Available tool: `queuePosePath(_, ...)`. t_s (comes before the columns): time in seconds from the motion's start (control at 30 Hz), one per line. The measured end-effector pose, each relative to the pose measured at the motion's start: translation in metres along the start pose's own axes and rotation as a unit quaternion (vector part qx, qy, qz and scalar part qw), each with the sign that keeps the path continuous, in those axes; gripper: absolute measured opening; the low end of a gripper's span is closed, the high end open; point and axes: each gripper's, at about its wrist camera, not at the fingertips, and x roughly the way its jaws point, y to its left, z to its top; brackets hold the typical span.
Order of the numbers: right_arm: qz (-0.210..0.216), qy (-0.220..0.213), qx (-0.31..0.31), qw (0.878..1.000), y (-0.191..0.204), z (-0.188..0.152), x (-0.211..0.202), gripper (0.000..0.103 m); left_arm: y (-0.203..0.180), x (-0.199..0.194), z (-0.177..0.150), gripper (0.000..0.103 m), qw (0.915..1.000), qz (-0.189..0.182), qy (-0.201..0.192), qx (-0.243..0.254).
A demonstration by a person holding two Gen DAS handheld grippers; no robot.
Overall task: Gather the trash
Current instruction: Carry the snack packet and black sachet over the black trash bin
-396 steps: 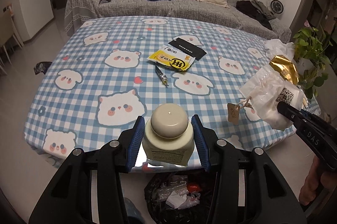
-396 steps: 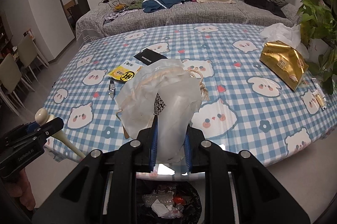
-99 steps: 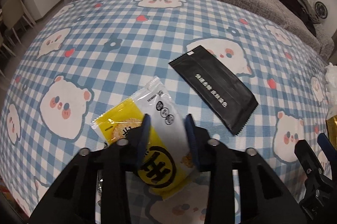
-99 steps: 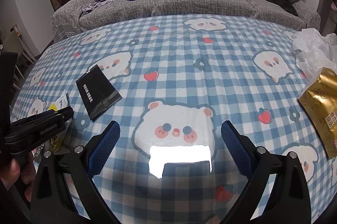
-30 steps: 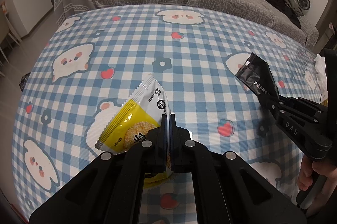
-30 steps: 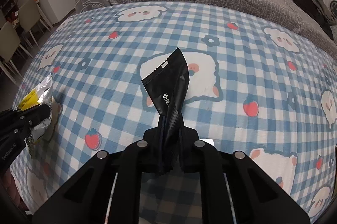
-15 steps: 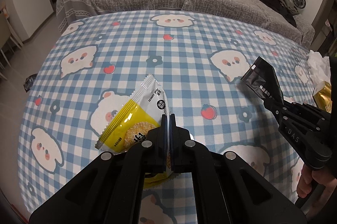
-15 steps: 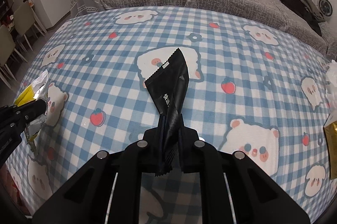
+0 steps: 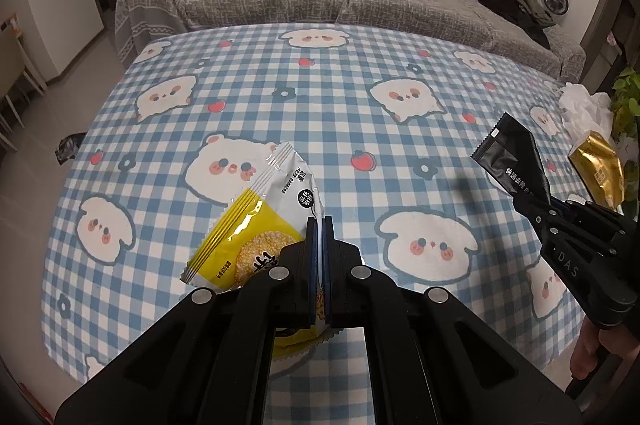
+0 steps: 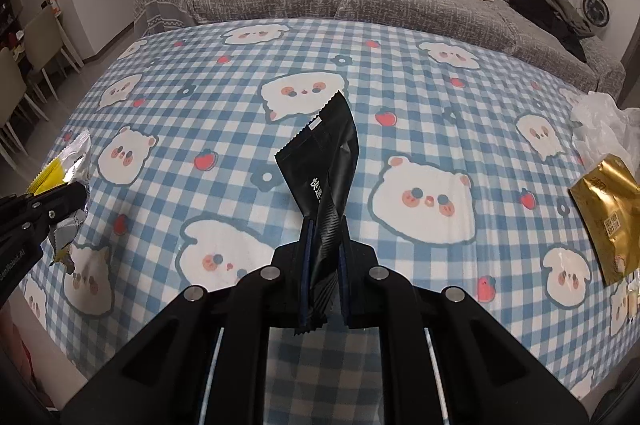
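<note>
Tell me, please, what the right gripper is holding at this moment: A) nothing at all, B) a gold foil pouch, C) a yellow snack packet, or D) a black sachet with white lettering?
D: in the right wrist view the right gripper is shut on the black sachet, while the yellow snack packet is in the left gripper and the gold pouch lies on the table.

The yellow-and-silver snack wrapper (image 9: 264, 225) is clamped at its near right edge between closed jaws, lifted clear of the table, its sealed end pointing far-left. The black sachet (image 10: 326, 177), printed with white characters, is pinched at its near end, twisted lengthwise, its serrated end raised toward the far side.
</note>
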Motion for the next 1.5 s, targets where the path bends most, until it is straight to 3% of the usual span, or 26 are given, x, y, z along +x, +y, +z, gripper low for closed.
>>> queuePosePath(0.67,-0.006,-0.016,0.001,1.0,0.004,-0.058,-0.062,0.011,-0.013,-0.063,-0.061,0.001,0.9998,-0.004,-0.021,0.003)
queuePosePath(1.13,0.012,-0.043,0.011,0.999,0.021,-0.119,-0.142,0.011,-0.007,-0.117,-0.119,0.001,0.9994,-0.014,-0.03,-0.014)
queuePosePath(1.5,0.017,-0.041,0.006,0.999,0.04,-0.161,-0.178,0.011,-0.006,-0.153,-0.156,0.001,0.9992,-0.012,-0.032,-0.02)
